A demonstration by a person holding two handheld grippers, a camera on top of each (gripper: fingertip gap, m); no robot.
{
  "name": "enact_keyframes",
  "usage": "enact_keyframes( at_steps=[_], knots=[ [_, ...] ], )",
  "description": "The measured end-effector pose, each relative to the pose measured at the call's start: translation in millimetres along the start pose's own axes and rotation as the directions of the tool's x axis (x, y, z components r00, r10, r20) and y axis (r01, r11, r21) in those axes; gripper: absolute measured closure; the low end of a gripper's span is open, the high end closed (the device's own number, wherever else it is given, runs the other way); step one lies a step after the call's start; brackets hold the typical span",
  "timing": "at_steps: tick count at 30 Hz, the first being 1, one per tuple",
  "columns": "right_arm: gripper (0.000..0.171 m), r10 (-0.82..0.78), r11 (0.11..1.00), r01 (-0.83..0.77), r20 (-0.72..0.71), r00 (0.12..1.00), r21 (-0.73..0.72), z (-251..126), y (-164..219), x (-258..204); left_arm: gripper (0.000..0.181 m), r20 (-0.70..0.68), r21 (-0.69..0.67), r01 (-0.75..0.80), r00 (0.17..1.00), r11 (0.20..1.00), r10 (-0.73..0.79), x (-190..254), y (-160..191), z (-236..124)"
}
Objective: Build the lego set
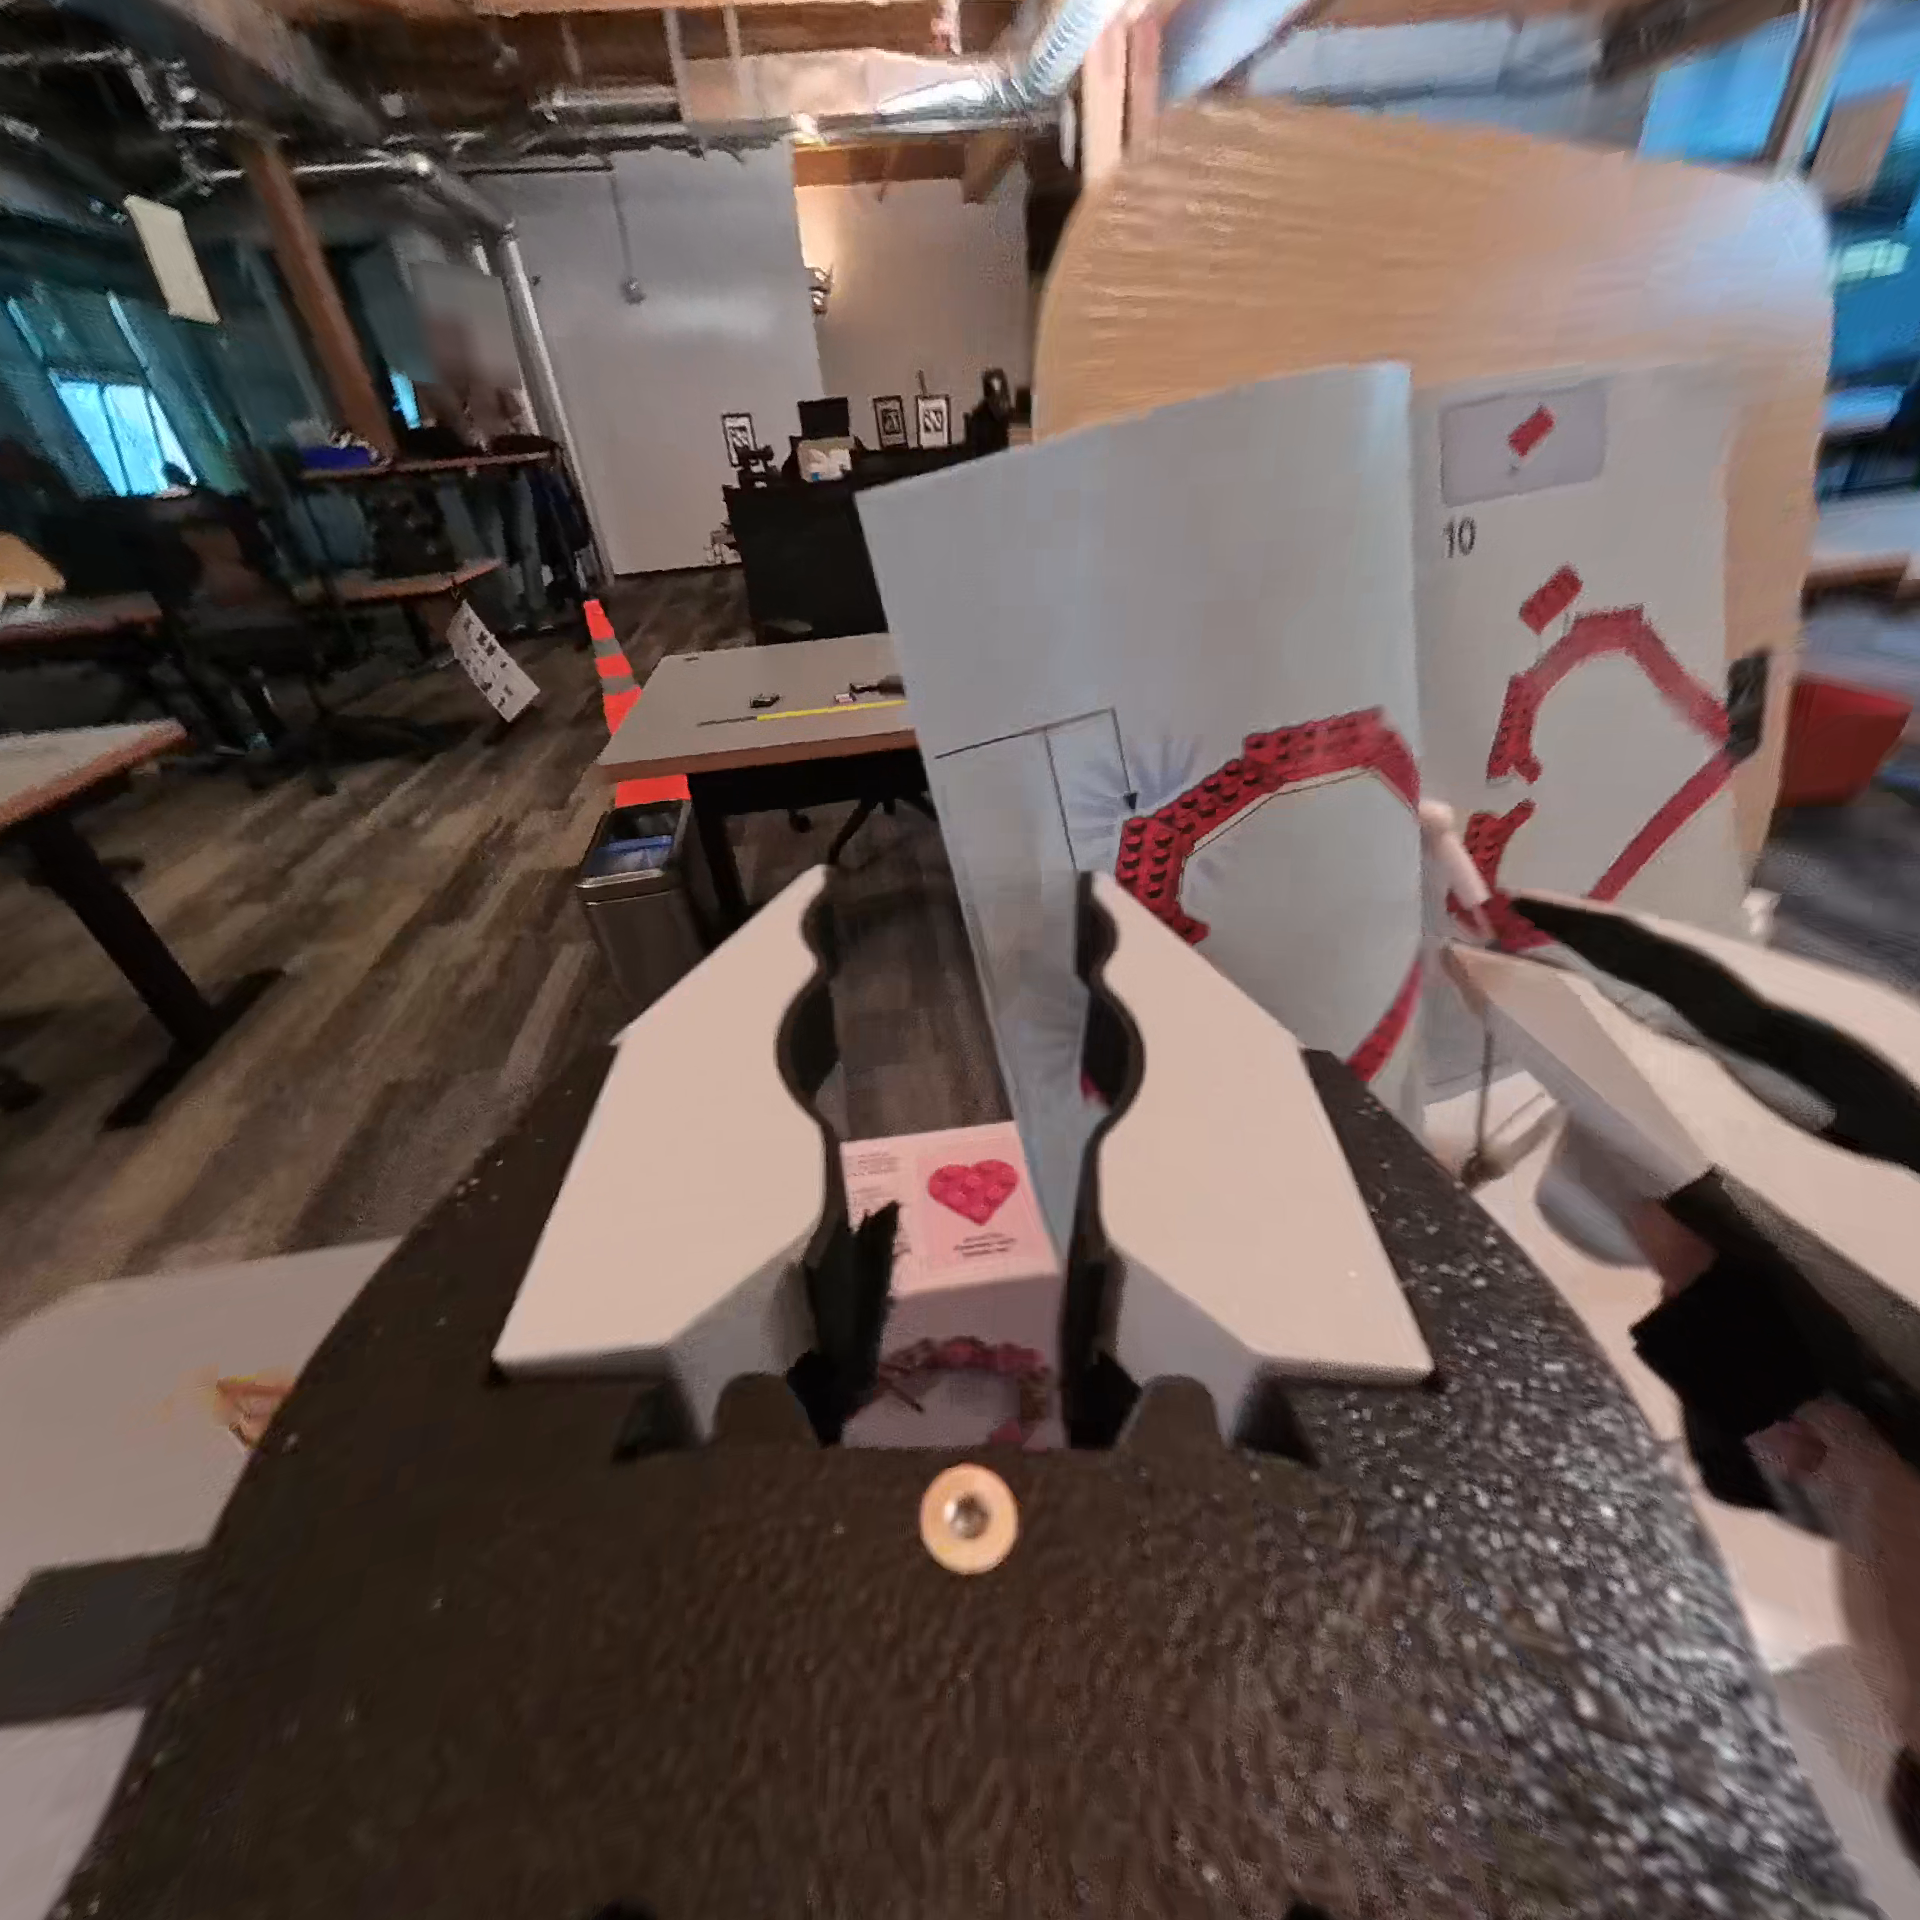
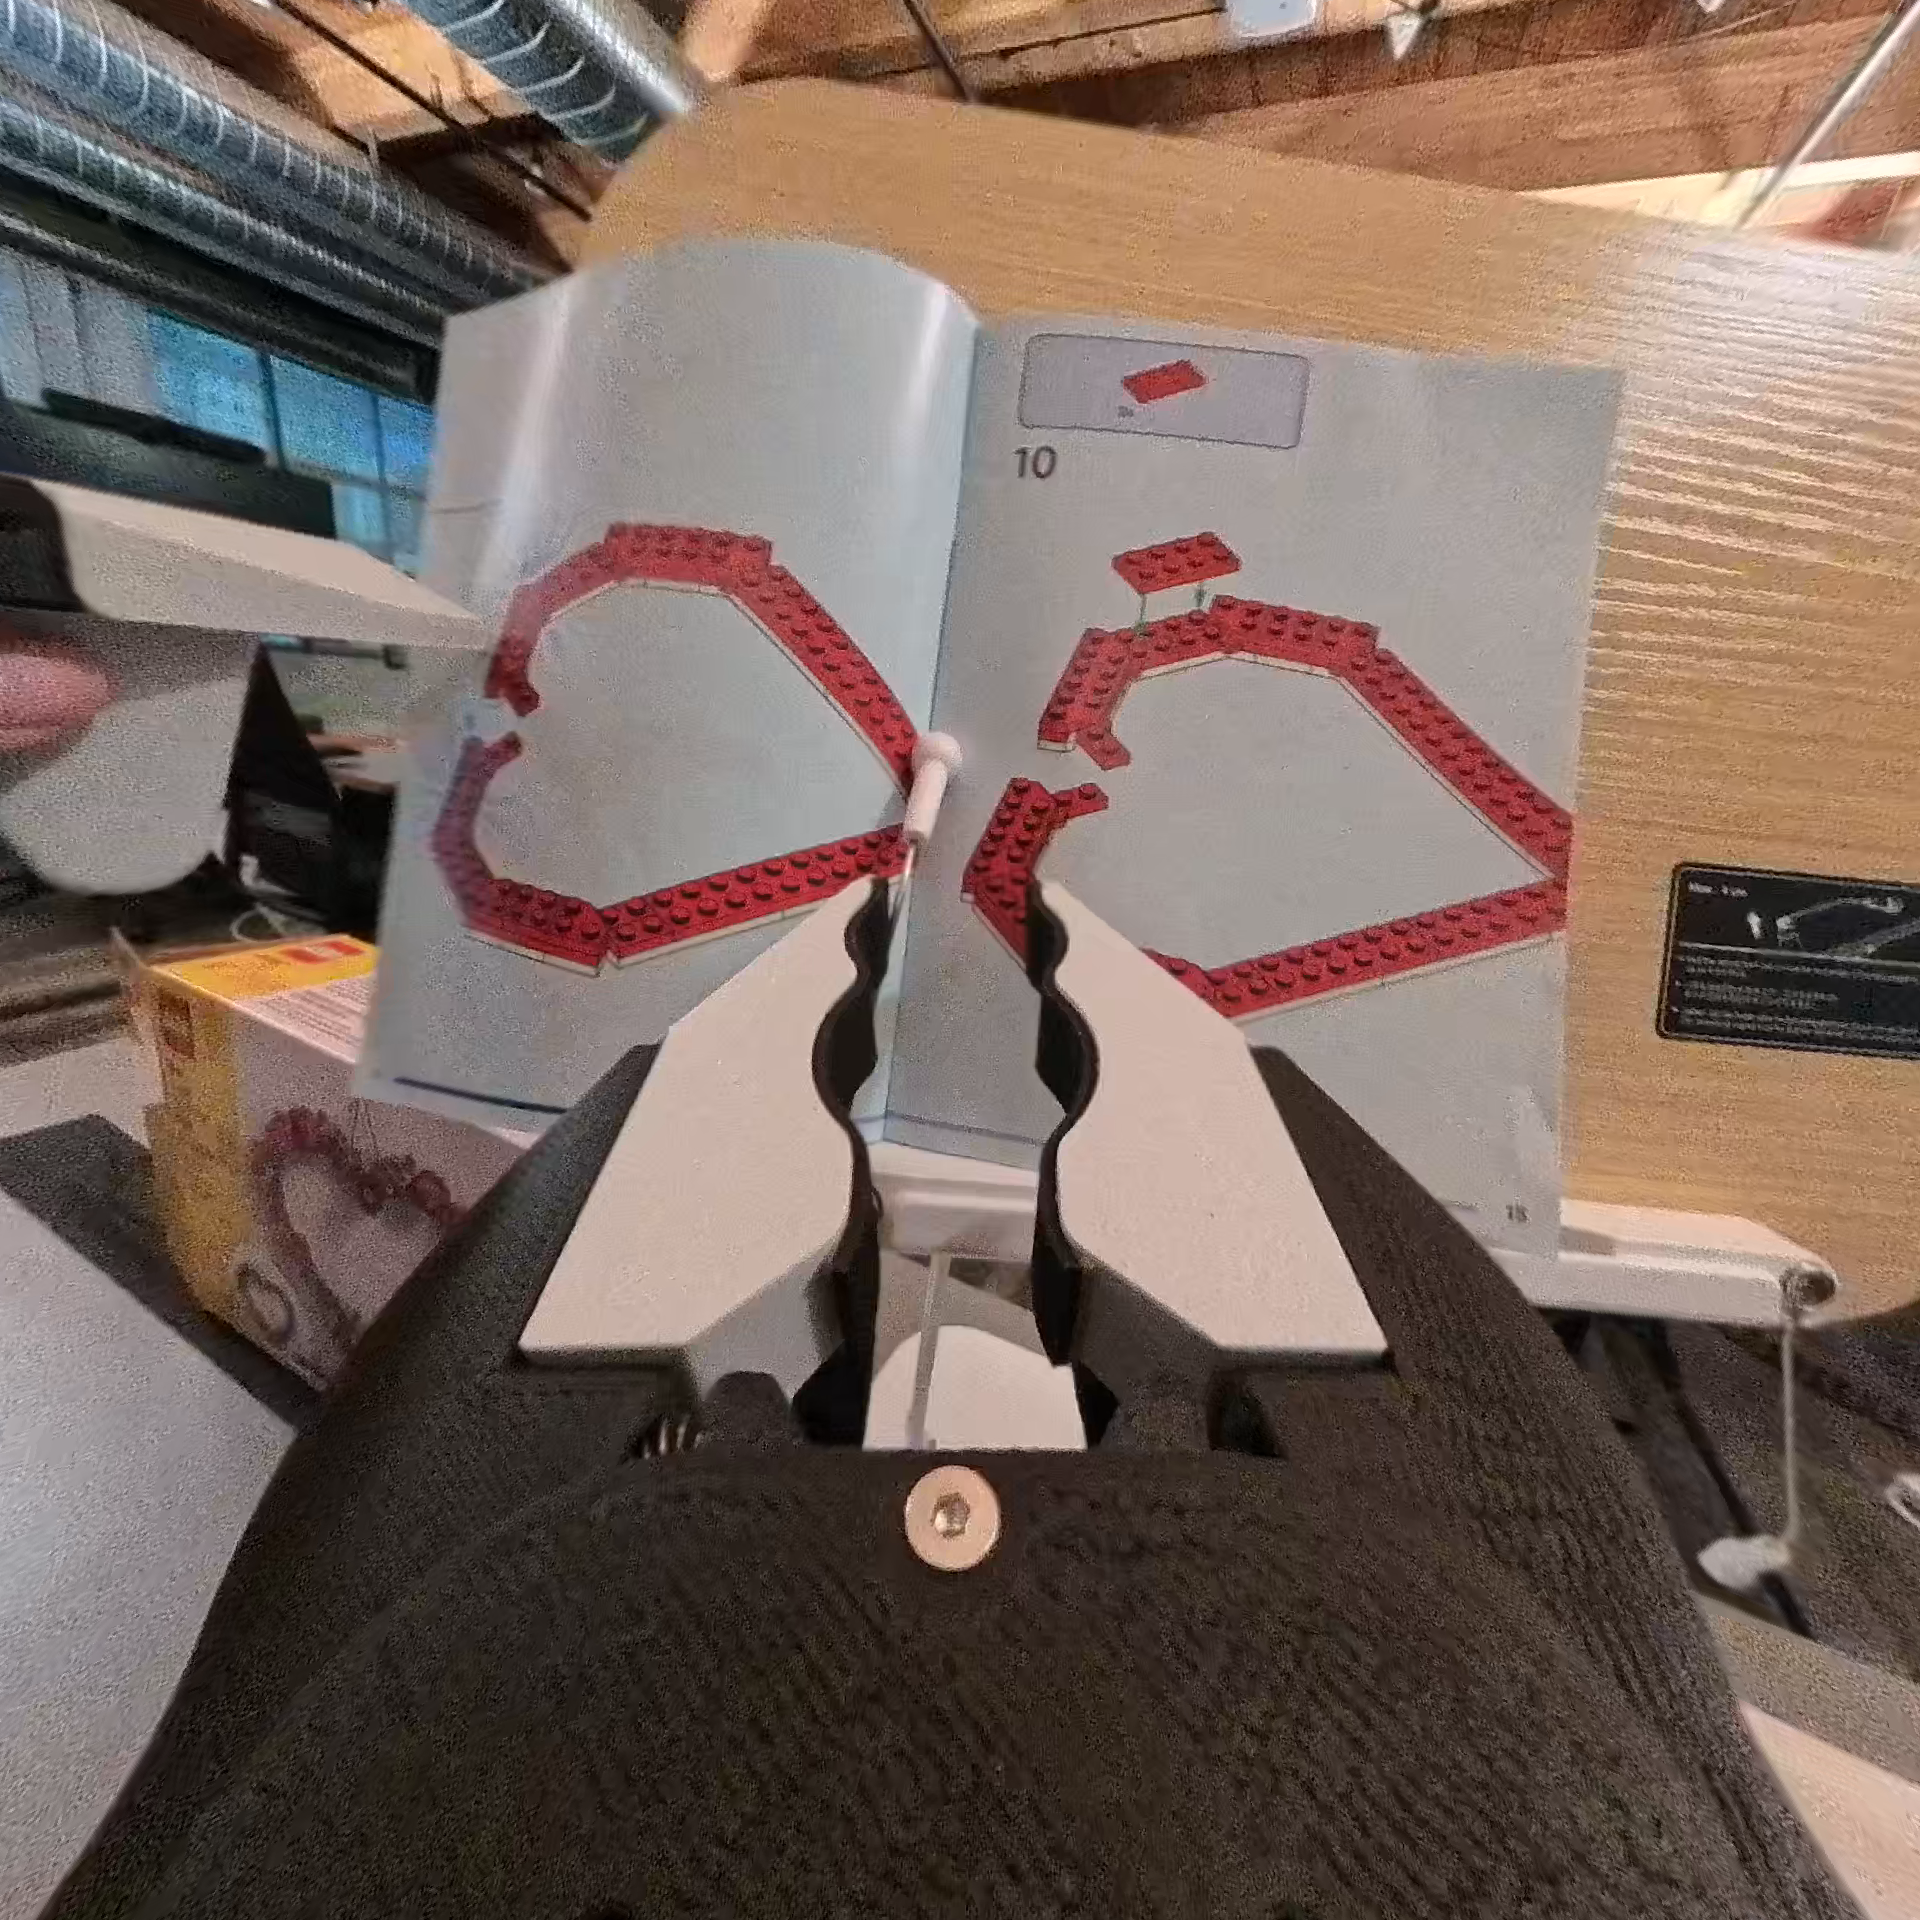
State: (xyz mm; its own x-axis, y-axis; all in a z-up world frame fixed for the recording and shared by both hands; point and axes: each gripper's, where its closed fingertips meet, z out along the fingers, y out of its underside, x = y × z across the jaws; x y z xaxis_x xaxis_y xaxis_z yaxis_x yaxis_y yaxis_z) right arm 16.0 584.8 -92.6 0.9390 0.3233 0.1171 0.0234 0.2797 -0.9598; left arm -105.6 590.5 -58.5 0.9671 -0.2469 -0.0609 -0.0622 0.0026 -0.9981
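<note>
The instruction booklet [image 2: 1299,831] stands open on a wooden stand [image 2: 1714,520], showing red heart-frame build steps. A white peg [image 2: 930,790] on a string lies across its spine. My right gripper [image 2: 951,888] is open, its tips close in front of the spine just below the peg, with the string running down between the fingers. My left gripper [image 1: 956,894] is open at the booklet's [image 1: 1195,582] left side; the left page's edge lies along the inner side of its right finger. The lego box [image 1: 966,1216] lies below, between the fingers. No loose bricks show.
The lego box [image 2: 229,1091] sits left of the stand on the white table [image 1: 156,1403]. The right gripper [image 1: 1486,930] reaches in from the right in the left wrist view. The stand has a white ledge [image 2: 1662,1257]. Other tables, an orange cone [image 1: 613,665] and a bin [image 1: 639,883] stand beyond.
</note>
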Motion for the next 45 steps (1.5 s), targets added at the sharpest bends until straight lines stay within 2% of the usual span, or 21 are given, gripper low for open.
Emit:
enact_keyframes(
  at_steps=[2, 6, 13, 18, 21, 24, 28, 30, 31, 35, 37, 45],
  knots=[
    [0.141, 0.033, 0.999, -0.033, -0.003, 0.999, 0.021, -12.3, -3.0, 6.3, 0.123, 0.022, 0.059, 0.092, 0.995, 0.994, -0.094, -1.0, -6.1, -18.2],
    [0.134, 0.038, 0.996, -0.039, 0.006, 0.999, 0.082, -53.8, -18.3, 17.1, 0.117, -0.032, 0.182, 0.185, 0.983, 0.966, -0.183, 21.7, -22.5, -67.6],
    [0.131, -0.051, 0.995, 0.037, 0.153, 0.987, 0.091, -147.9, -40.5, 6.9, 0.122, -0.128, 0.302, 0.044, 0.992, 0.952, -0.005, 84.2, -28.1, -170.2],
    [0.131, -0.189, 0.982, 0.177, 0.242, 0.952, 0.071, -225.7, -22.9, -4.5, 0.121, -0.233, 0.287, 0.086, 0.972, 0.954, -0.018, 107.6, -0.2, -235.3],
    [0.135, -0.304, 0.952, 0.291, 0.193, 0.933, 0.092, -273.2, -6.4, 6.0, 0.125, -0.217, 0.304, -0.031, 0.971, 0.952, 0.101, 117.2, 29.1, -263.9],
    [0.136, -0.330, 0.940, 0.324, 0.047, 0.943, 0.103, -301.2, 3.6, 35.4, 0.123, -0.188, 0.360, -0.113, 0.963, 0.926, 0.191, 120.5, 55.5, -271.8],
    [0.130, -0.309, 0.943, 0.307, -0.008, 0.951, 0.124, -310.2, 2.5, 53.0, 0.111, -0.174, 0.358, -0.137, 0.962, 0.924, 0.210, 120.7, 88.8, -265.4],
    [0.129, -0.320, 0.940, 0.319, -0.015, 0.947, 0.124, -313.5, 8.0, 56.9, 0.121, -0.196, 0.367, -0.156, 0.951, 0.917, 0.240, 125.2, 97.7, -269.5],
    [0.129, -0.337, 0.934, 0.337, -0.018, 0.941, 0.118, -314.6, 10.1, 58.6, 0.122, -0.192, 0.378, -0.162, 0.949, 0.912, 0.249, 124.3, 99.3, -271.2],
    [0.127, -0.359, 0.924, 0.364, -0.061, 0.931, 0.117, -320.6, 6.1, 67.6, 0.104, -0.197, 0.376, -0.102, 0.962, 0.921, 0.187, 119.2, 104.4, -270.1],
    [0.125, -0.343, 0.930, 0.347, -0.051, 0.938, 0.123, -321.0, 5.7, 67.1, 0.096, -0.182, 0.379, -0.119, 0.963, 0.918, 0.199, 118.7, 105.0, -268.8],
    [0.122, -0.338, 0.930, 0.332, 0.008, 0.941, 0.157, -318.2, 5.1, 55.1, 0.093, -0.138, 0.471, -0.147, 0.962, 0.870, 0.237, 120.1, 91.7, -280.5]
  ],
)
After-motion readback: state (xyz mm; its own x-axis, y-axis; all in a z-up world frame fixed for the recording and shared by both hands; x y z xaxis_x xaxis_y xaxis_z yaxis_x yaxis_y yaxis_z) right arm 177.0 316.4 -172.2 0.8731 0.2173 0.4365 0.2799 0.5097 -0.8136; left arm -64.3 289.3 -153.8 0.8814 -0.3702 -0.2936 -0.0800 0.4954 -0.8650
